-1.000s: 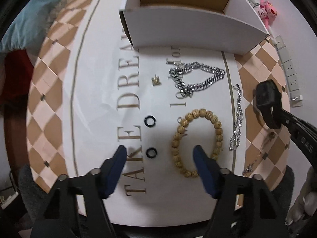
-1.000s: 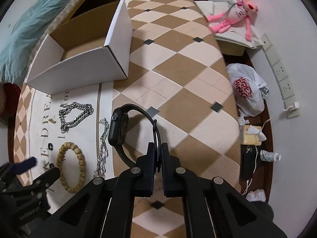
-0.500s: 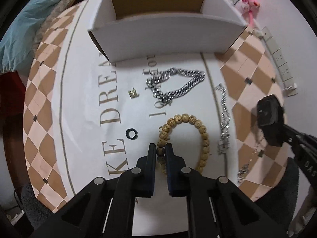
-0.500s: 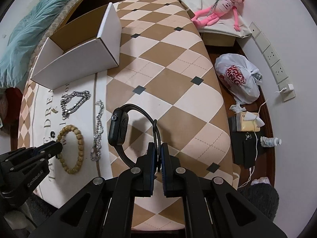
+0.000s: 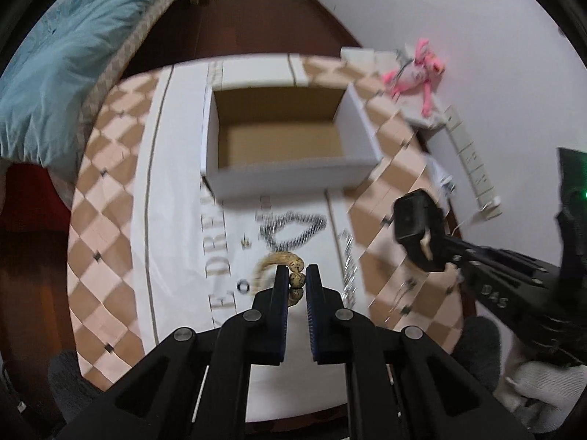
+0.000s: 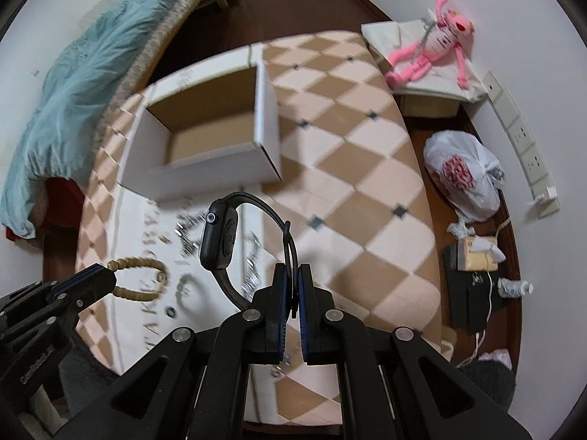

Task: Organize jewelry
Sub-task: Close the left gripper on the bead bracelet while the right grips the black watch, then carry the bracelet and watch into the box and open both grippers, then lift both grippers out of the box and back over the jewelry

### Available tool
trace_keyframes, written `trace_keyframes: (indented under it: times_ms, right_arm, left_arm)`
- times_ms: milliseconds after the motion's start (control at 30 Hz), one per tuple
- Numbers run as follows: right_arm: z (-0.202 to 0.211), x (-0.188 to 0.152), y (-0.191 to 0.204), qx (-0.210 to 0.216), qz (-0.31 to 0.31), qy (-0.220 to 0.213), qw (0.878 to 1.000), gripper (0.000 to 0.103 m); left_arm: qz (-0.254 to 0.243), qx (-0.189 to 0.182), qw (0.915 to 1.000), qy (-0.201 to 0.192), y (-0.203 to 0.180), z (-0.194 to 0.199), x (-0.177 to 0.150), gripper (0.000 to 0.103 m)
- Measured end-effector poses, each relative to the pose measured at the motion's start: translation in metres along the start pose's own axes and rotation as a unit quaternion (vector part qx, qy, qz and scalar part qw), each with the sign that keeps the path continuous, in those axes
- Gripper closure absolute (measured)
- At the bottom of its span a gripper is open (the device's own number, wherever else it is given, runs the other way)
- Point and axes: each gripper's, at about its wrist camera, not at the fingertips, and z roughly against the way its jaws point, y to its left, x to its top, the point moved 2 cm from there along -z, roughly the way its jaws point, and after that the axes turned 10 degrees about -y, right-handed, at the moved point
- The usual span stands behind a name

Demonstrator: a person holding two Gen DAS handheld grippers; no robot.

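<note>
Left wrist view: the left gripper (image 5: 293, 278) has its fingers clamped on a bead bracelet (image 5: 282, 261), lifted above the white cloth (image 5: 176, 220) on the counter (image 5: 102, 190). At right, the right gripper (image 5: 436, 247) carries a black watch (image 5: 412, 218).

Right wrist view: the right gripper's fingers (image 6: 280, 293) are pressed together on the watch strap. Only this view shows a plastic bag (image 6: 462, 176) and a pink toy (image 6: 429, 55) beyond the counter's right edge.

An open cardboard box (image 5: 282, 179) stands near the far edge. The chains before it are blurred, perhaps two.
</note>
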Motion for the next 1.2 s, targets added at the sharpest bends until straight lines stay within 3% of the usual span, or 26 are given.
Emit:
trace_keyframes:
  times_ms: [167, 333, 467, 767, 867, 967, 1000, 1067, 1133, 1200]
  right_arm:
    - [0.007, 0.041, 0.012, 0.018, 0.009, -0.02, 1.0, 0.097]
    - [-0.006, 0.083, 0.026, 0.021, 0.023, -0.025, 0.999, 0.097]
    - [-0.033, 0.109, 0.038, 0.017, 0.034, -0.009, 0.999, 0.097]
    - [-0.089, 0.129, 0.047, 0.006, 0.031, 0.043, 0.999, 0.095]
    - [-0.096, 0.132, 0.05, 0.008, 0.032, 0.048, 0.998, 0.086]
    - [-0.092, 0.134, 0.053, 0.009, 0.036, 0.043, 0.998, 0.058]
    - [-0.088, 0.135, 0.055, 0.008, 0.038, 0.038, 0.999, 0.048]
    - [-0.081, 0.135, 0.057, 0.008, 0.04, 0.028, 0.999, 0.042]
    - [-0.073, 0.133, 0.059, -0.002, 0.047, 0.019, 0.999, 0.032]
    - [-0.066, 0.129, 0.061, -0.018, 0.058, 0.009, 0.998, 0.013]
  left_arm:
    - [0.008, -0.016, 0.9992, -0.036, 0.009, 0.019, 0.047, 0.096]
    - [0.012, -0.017, 0.9984, -0.052, 0.018, 0.009, 0.094, 0.096]
    - [0.032, -0.028, 0.9985, -0.036, 0.029, -0.015, 0.12, 0.096]
    - [0.056, -0.007, 0.9983, 0.015, 0.056, -0.068, 0.142, 0.095]
    - [0.065, 0.009, 0.9976, 0.021, 0.066, -0.075, 0.145, 0.094]
    - [0.063, 0.024, 0.9977, 0.005, 0.073, -0.072, 0.146, 0.082]
    - [0.063, 0.029, 0.9976, -0.003, 0.075, -0.069, 0.145, 0.075]
    - [0.057, 0.045, 0.9972, -0.018, 0.079, -0.063, 0.144, 0.059]
    - [0.052, 0.061, 0.9963, -0.032, 0.081, -0.058, 0.14, 0.029]
    - [0.051, 0.081, 0.9944, -0.044, 0.085, -0.053, 0.135, 0.023]
